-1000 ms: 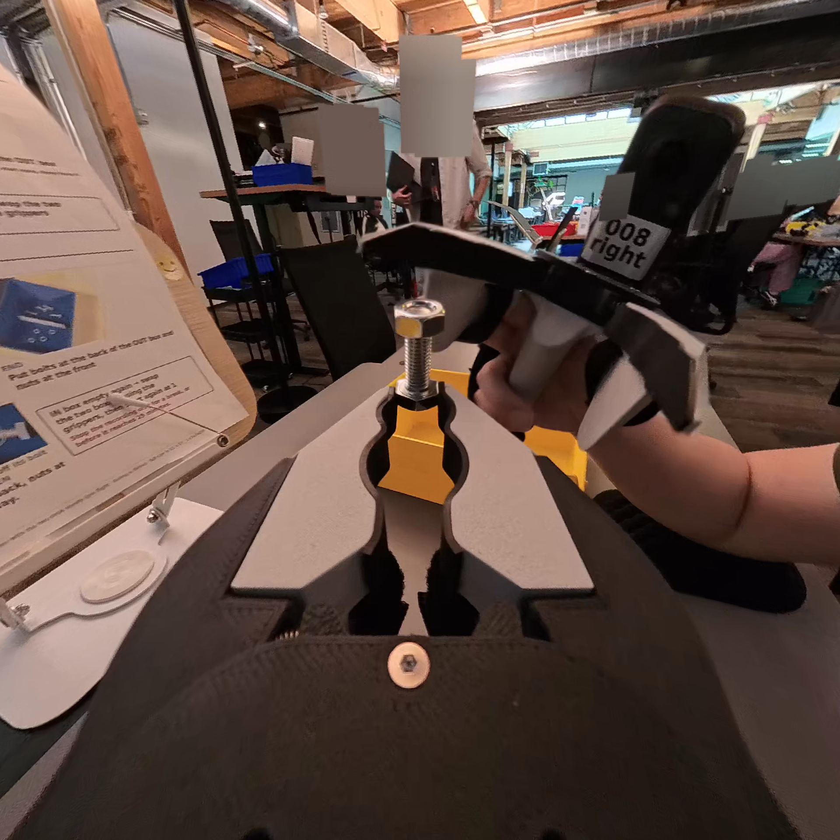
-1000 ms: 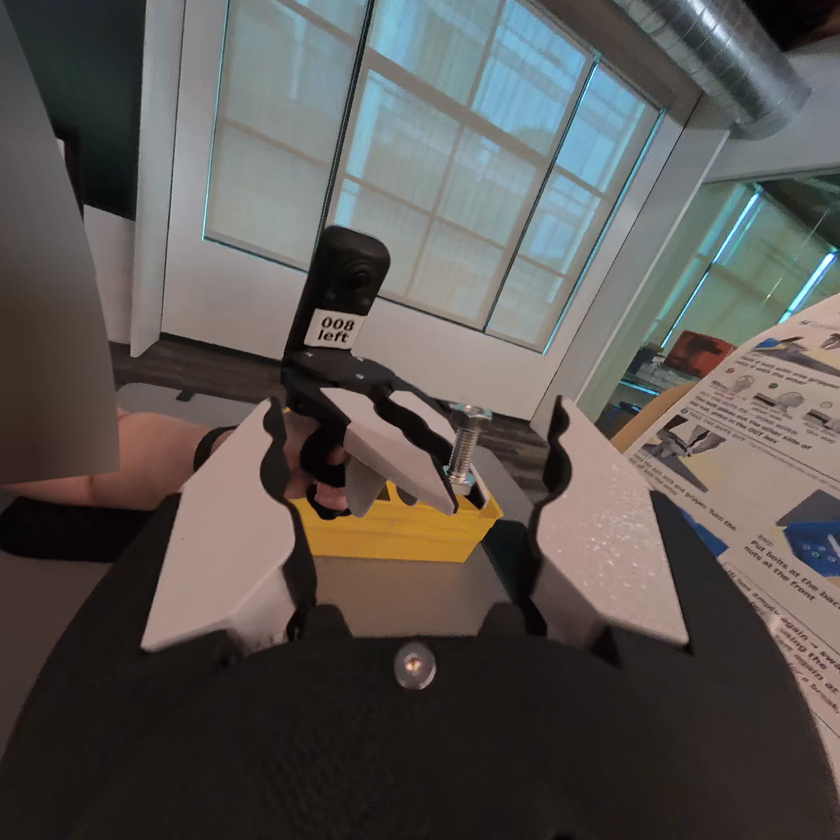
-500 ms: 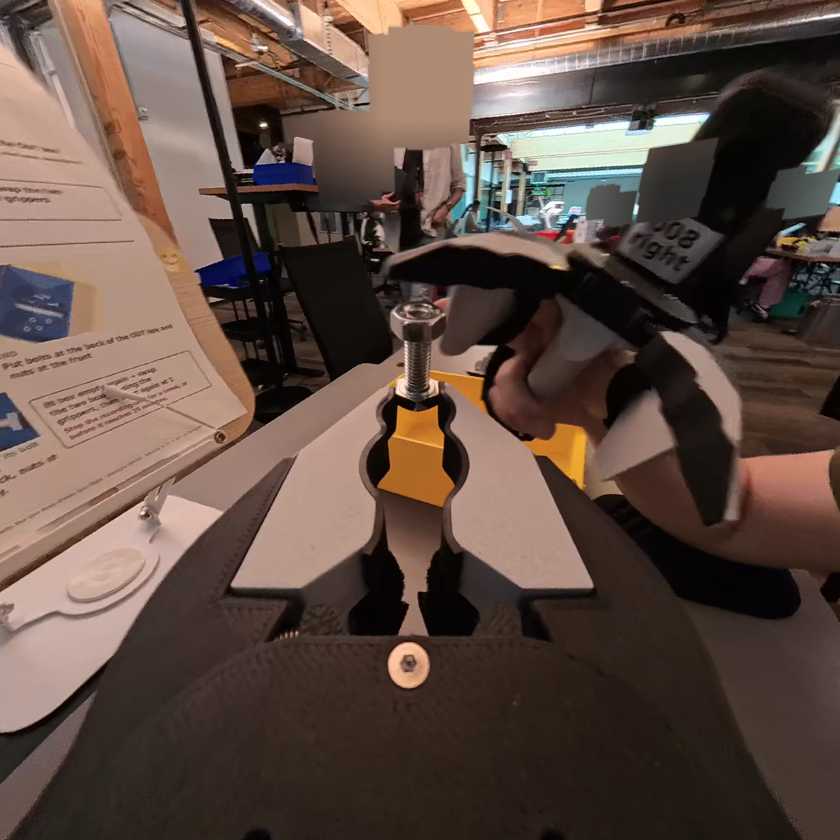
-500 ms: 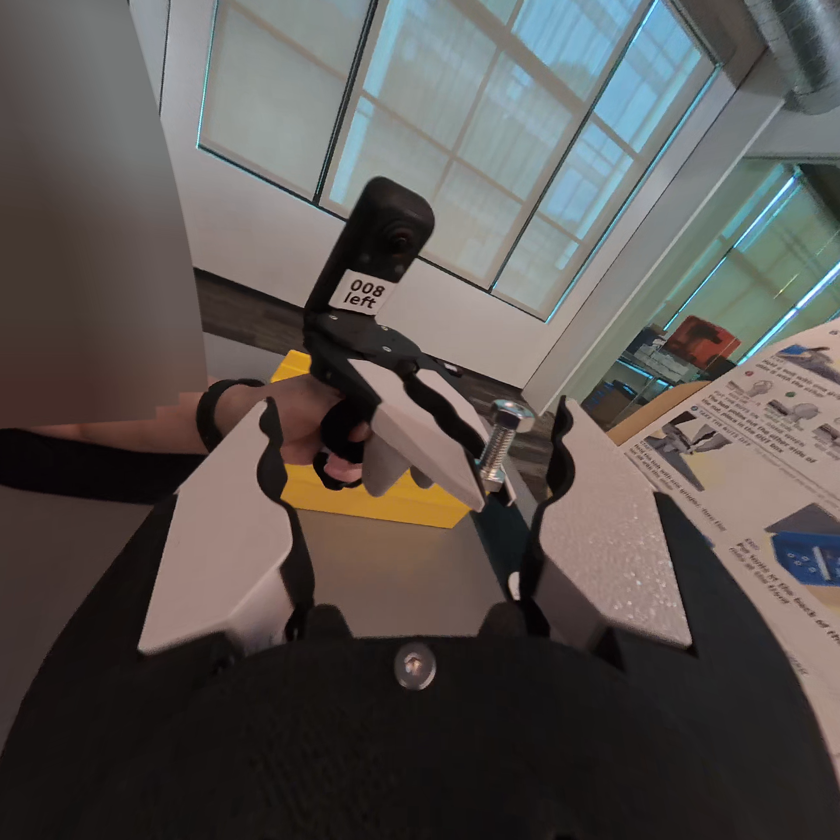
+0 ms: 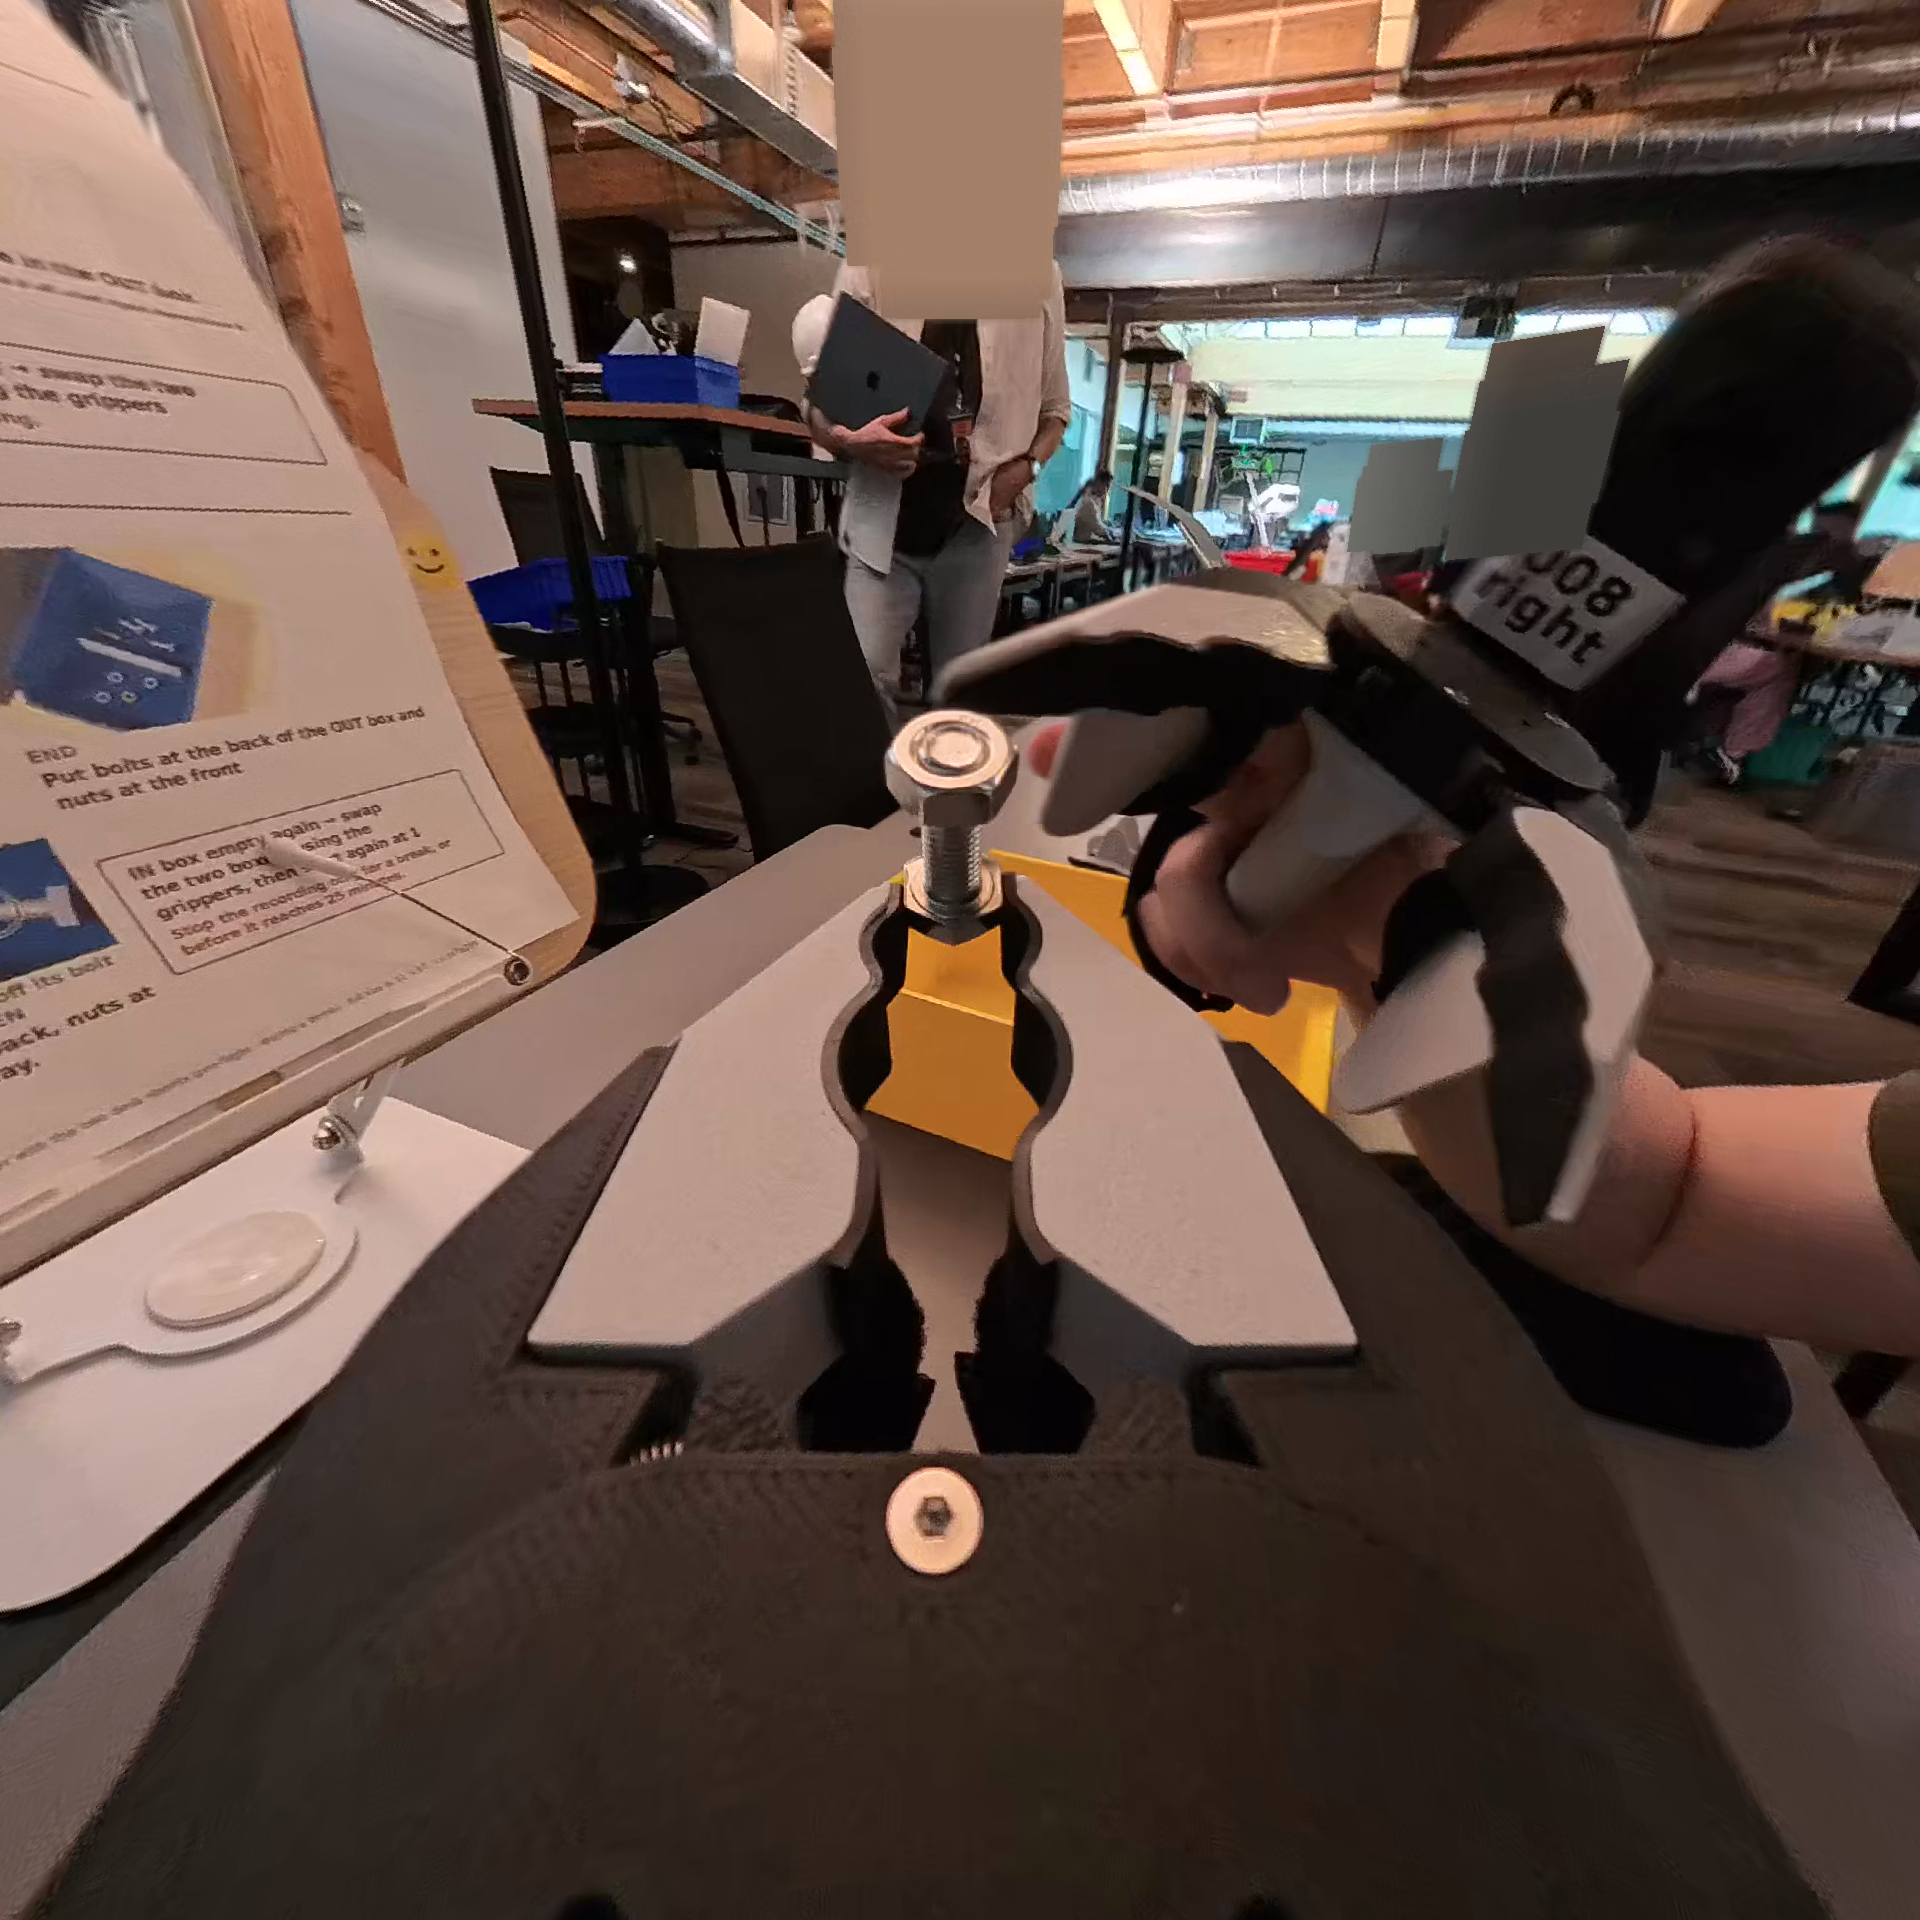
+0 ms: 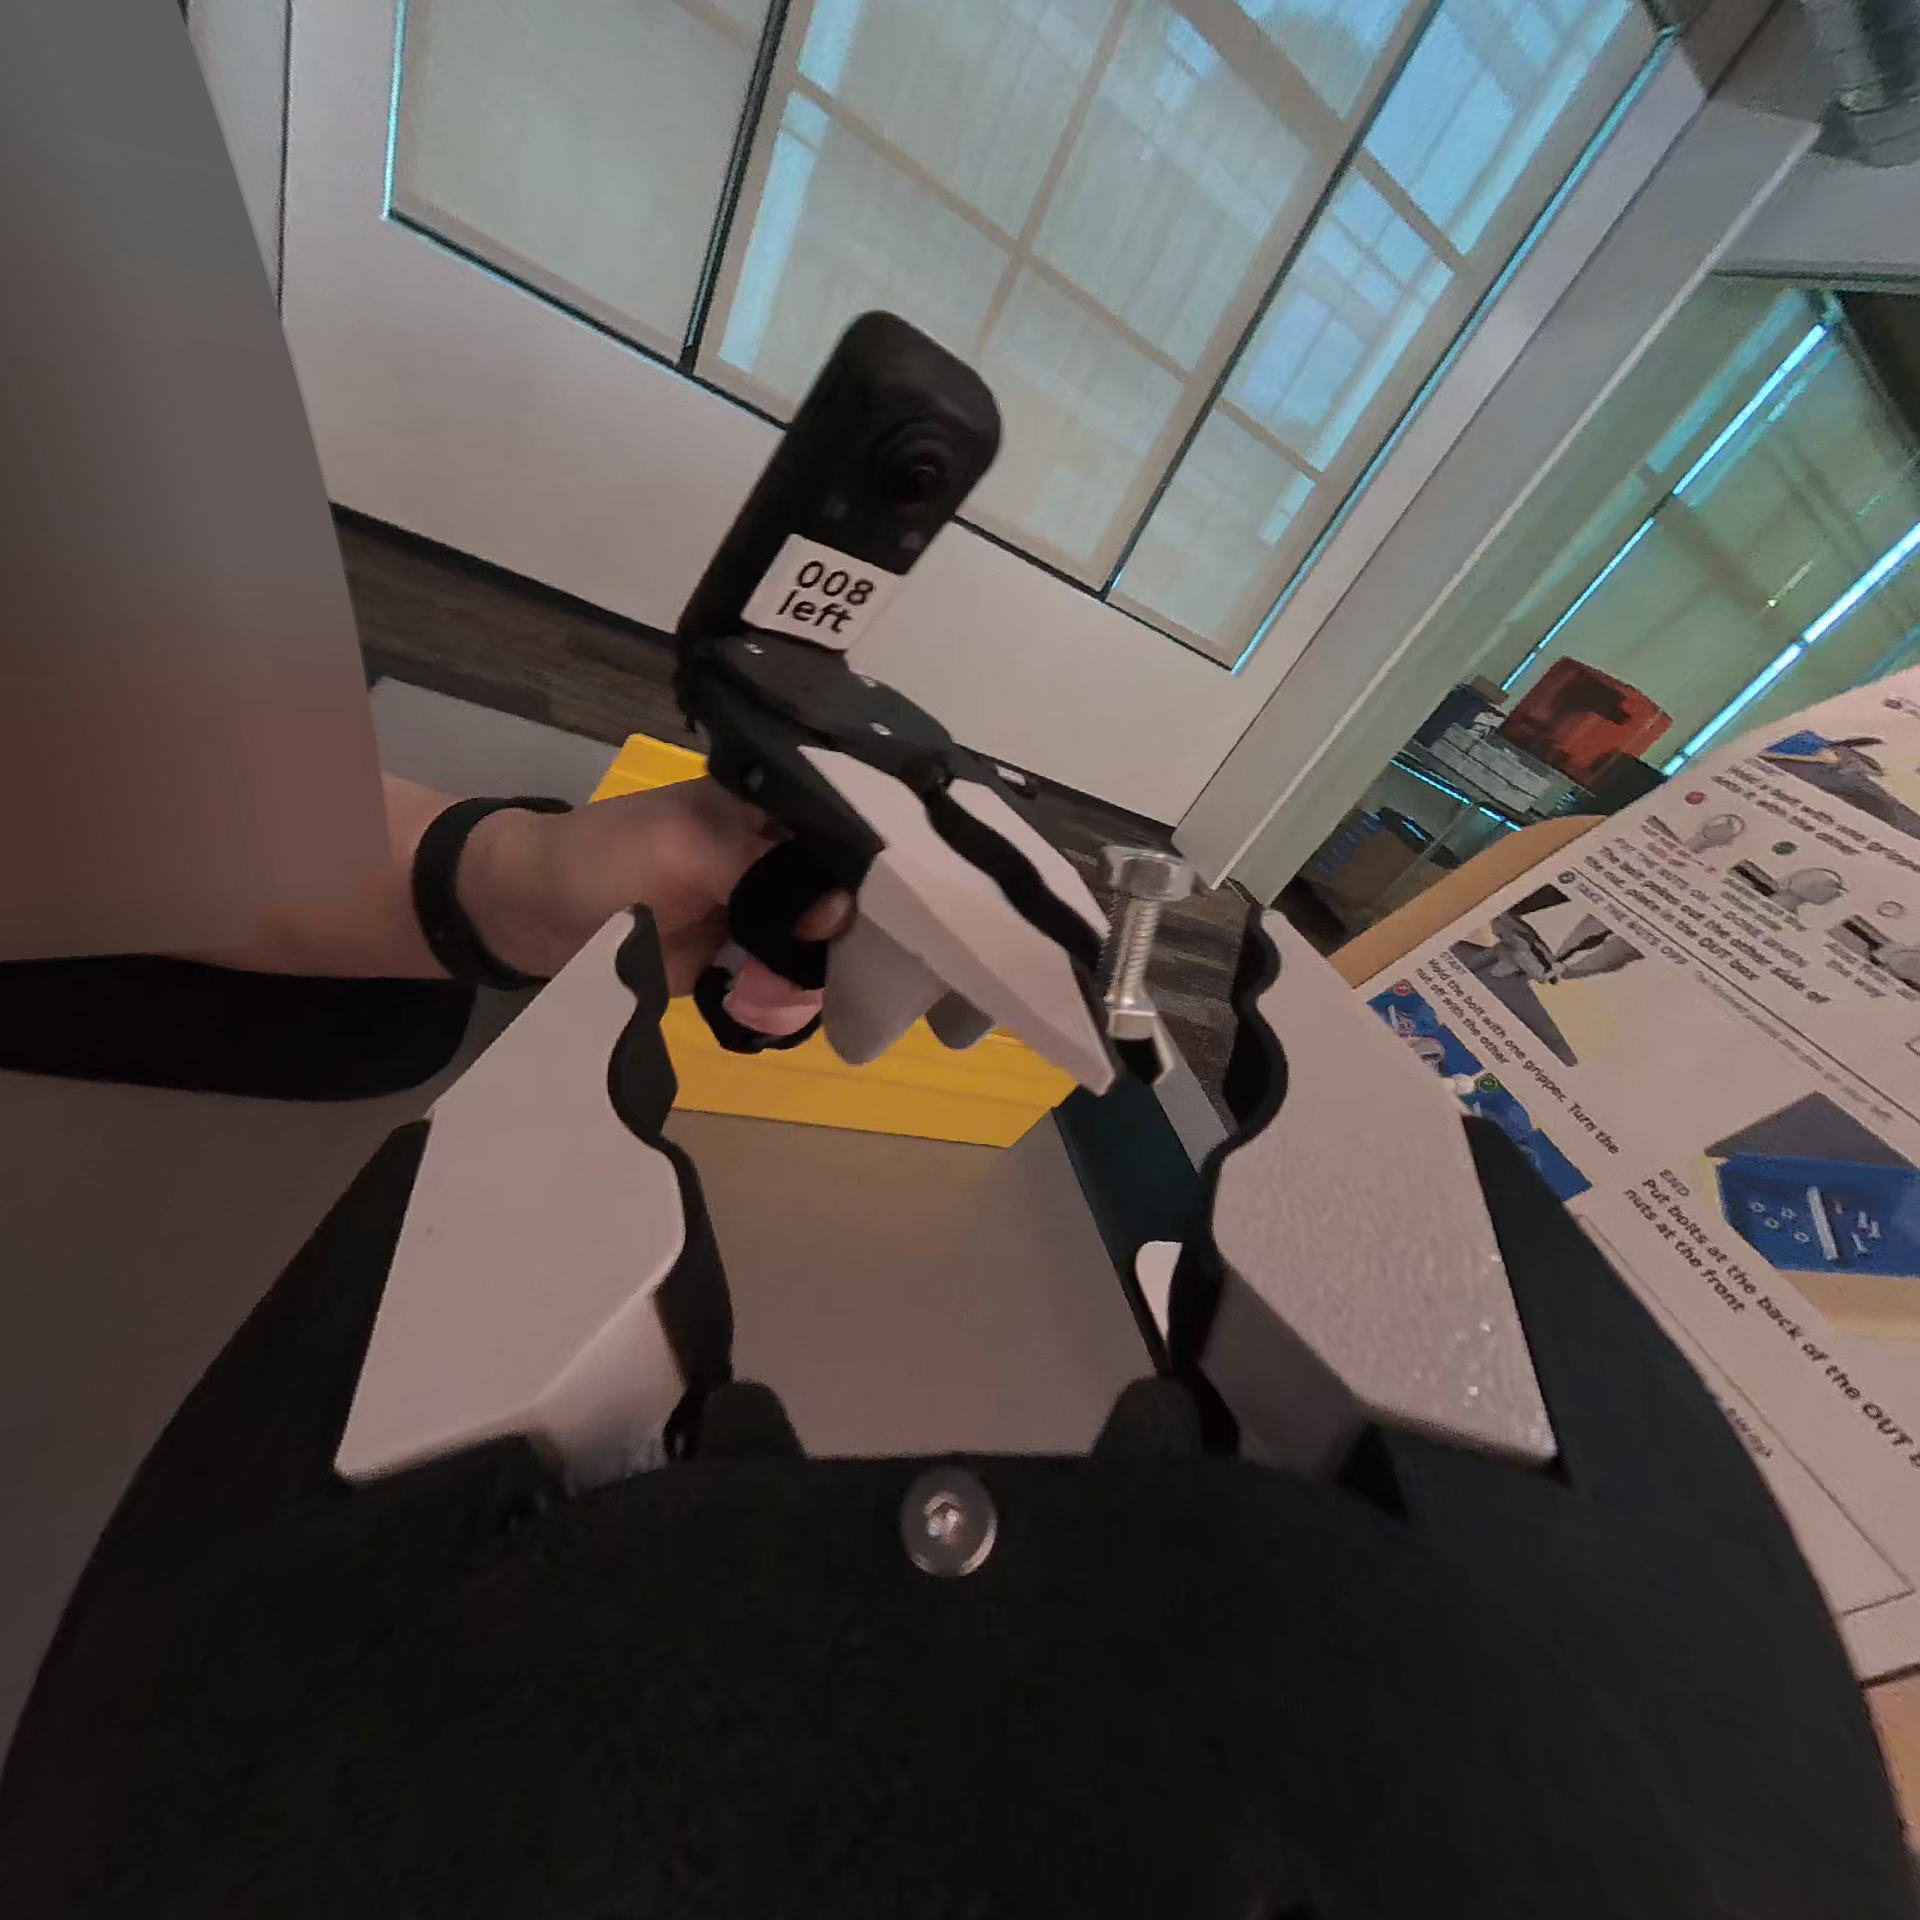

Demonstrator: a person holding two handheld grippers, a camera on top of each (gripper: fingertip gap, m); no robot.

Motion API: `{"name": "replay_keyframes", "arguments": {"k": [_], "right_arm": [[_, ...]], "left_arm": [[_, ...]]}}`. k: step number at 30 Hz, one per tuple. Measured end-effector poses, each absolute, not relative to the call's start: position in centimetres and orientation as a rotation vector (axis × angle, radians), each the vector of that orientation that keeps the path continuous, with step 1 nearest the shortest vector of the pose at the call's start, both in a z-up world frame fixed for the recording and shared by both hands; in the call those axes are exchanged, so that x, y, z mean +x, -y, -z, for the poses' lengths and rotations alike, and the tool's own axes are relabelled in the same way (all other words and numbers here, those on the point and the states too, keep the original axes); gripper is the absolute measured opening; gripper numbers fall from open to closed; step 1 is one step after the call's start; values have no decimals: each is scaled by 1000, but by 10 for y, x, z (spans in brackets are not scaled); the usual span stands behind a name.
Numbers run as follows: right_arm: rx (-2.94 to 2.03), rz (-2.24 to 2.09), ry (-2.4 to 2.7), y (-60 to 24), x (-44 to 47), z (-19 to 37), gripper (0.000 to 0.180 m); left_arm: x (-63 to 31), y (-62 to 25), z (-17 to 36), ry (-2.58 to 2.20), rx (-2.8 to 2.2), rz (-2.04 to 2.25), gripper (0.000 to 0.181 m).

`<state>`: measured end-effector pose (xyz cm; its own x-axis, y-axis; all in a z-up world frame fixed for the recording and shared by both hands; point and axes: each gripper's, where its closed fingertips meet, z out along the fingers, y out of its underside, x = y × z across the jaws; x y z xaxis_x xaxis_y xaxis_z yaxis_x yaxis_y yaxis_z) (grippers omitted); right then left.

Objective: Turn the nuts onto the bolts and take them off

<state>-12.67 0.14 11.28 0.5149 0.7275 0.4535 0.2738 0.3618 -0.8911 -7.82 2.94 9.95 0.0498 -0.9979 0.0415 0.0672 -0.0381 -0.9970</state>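
A silver hex bolt (image 5: 951, 821) stands head-up with a nut (image 5: 951, 906) on its lower threads. My left gripper (image 5: 951, 920) is shut on the nut, above a yellow box (image 5: 951, 1049). In the right wrist view the bolt (image 6: 1138, 940) stands just inside my right-hand fingertip. My right gripper (image 6: 945, 935) is open and empty, its jaws spread wide around the left gripper's tip (image 6: 1107, 1049). In the left wrist view the right gripper (image 5: 1195, 894) hovers right of the bolt head, rolled so that one finger is high and the other low.
An instruction sheet on a wooden stand (image 5: 208, 727) rises at the left on a white base plate (image 5: 156, 1351); it also shows in the right wrist view (image 6: 1714, 1039). The grey table (image 5: 665, 997) carries the yellow box (image 6: 883, 1091). A person with a laptop (image 5: 935, 488) stands behind, beside a black chair (image 5: 769, 675). My right fingertips sit around 5 cm from my left ones.
My right gripper has rolled and come closer to the bolt, which now sits beside its right-hand finger. The left gripper has kept its hold and tipped the bolt head slightly toward its camera.
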Motion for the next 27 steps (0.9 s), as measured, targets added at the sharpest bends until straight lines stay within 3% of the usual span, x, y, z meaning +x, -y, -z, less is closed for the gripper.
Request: {"name": "replay_keyframes", "arguments": {"k": [7, 10, 21, 24, 27], "right_arm": [[-1245, -357, 1126, 2, -135, -98, 109], [-1223, -344, 1150, 13, -129, -107, 96], [-1310, -292, 1156, 1, -128, -92, 100], [-1329, -291, 1183, 10, -123, -95, 92], [-1317, -313, 1083, 1, -122, -105, 104]], "left_arm": [[-70, -21, -90, -1183, -1203, 1130, 16], [-74, -28, -92, -1150, -1234, 1183, 16], [-68, -20, -83, -1224, -1249, 1149, 16], [-70, -24, -83, -1210, -1266, 1175, 16], [-69, -22, -83, -1218, -1261, 1173, 16]]}}
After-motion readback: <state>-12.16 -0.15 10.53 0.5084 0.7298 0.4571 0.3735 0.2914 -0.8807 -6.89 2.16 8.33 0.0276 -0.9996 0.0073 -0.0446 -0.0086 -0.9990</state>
